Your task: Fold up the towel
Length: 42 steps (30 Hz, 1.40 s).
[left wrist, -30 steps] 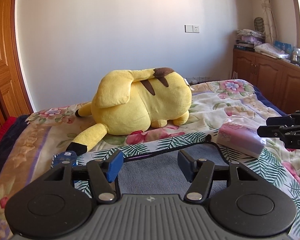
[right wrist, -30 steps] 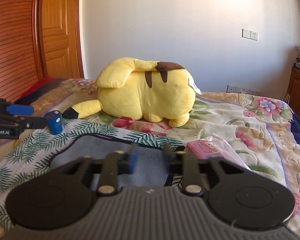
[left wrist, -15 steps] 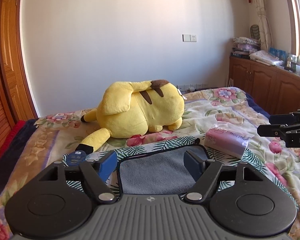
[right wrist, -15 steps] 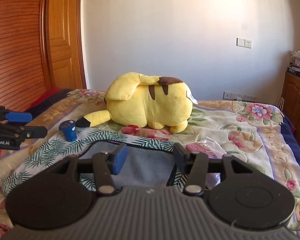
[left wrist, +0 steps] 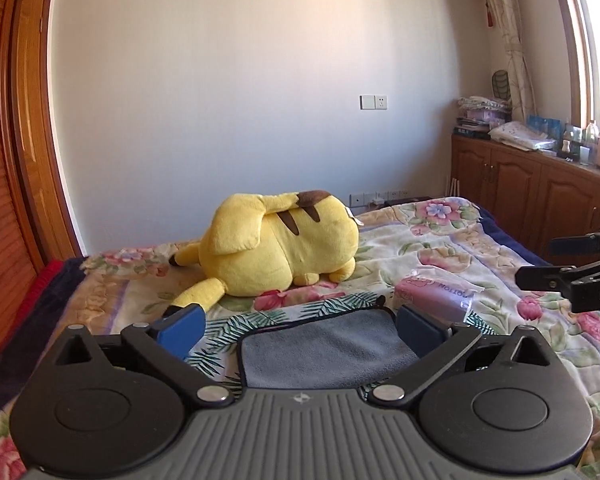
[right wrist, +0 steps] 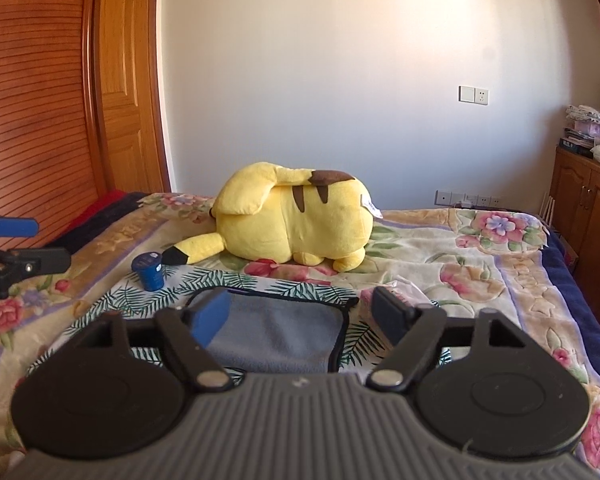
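**bedroom_bot:** Looking at both wrist cams right now, the grey towel (left wrist: 324, 350) is lying flat on the bed (left wrist: 440, 248), on top of a palm-leaf print cloth (right wrist: 260, 282). It's got a dark trim round the edge.

**foldfan22:** ok and the tongs? holding anything?

**bedroom_bot:** Nope. Left tongs (left wrist: 300, 326) are spread wide, blue pads (left wrist: 182, 326) either side of the towel in that view, nothing between them. Right tongs (right wrist: 302, 314) are wide too, hanging over the towel with nothing pinched. Both sit above the cloth; can't tell for sure whether either pad touches it.

**foldfan22:** what else is on the bed lol

**bedroom_bot:** Big yellow plush (right wrist: 296, 216) lying on its side behind the towel, black-tipped tail pointing at a little blue cup (right wrist: 150, 271) that stands upright just off the towel's far left corner. On the towel's right there's a pink plastic-wrapped pack (left wrist: 436, 294), lying close beside it. Floral bedspread under everything.

**foldfan22:** can each cam see the other tongs?

**bedroom_bot:** Yeah, the right one pokes in at the right edge of the left cam, and the left one shows at the left edge of the right cam. Wooden cabinets (left wrist: 540, 196) along the right wall, wooden door (right wrist: 124, 92) on the left.
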Motion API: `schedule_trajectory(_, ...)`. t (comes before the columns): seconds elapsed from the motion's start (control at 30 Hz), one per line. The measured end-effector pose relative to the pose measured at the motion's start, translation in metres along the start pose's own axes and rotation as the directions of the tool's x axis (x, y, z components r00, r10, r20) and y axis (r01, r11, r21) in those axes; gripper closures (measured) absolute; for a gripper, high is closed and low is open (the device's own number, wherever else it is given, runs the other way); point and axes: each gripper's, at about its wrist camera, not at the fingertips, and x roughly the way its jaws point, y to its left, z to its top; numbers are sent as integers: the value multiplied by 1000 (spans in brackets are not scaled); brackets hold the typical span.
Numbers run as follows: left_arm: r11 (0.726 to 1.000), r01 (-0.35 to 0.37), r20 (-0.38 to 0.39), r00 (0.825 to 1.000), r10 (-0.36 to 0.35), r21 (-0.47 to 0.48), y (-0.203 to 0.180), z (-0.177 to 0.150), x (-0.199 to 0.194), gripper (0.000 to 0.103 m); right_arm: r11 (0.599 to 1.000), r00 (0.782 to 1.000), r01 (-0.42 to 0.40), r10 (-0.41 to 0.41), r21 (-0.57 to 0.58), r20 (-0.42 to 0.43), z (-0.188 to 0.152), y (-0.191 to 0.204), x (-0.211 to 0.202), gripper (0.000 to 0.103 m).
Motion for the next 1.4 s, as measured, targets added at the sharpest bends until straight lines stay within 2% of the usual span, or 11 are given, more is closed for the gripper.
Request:
schedule_trajectory(0.07,1000,-2,1,1000,2,-8,0,0,-5,16,1000,1000,8,-8,4,15,-1,1,-6,0)
schedule_trajectory(0.4,1000,-1,-5,1000,1,-30,-6,-11,-28,16,999,1000,19,-19,28,16,-9,-2,-23,0)
schedule_trajectory(0.57,1000,-15,-28,1000,14,-24,-12,-25,-38,16,1000,1000,20,-20,20,21,-15,1,-35,0)
schedule_trajectory(0.93,999,-40,-16,999,40,-12,-29,-57,-64,16,1000,999,5,-6,23,37,-33,15,-55,0)
schedule_trajectory(1.4,999,-45,-55,998,44,-21,-44,-94,-74,16,1000,1000,3,-4,14,31,-64,29,-71,0)
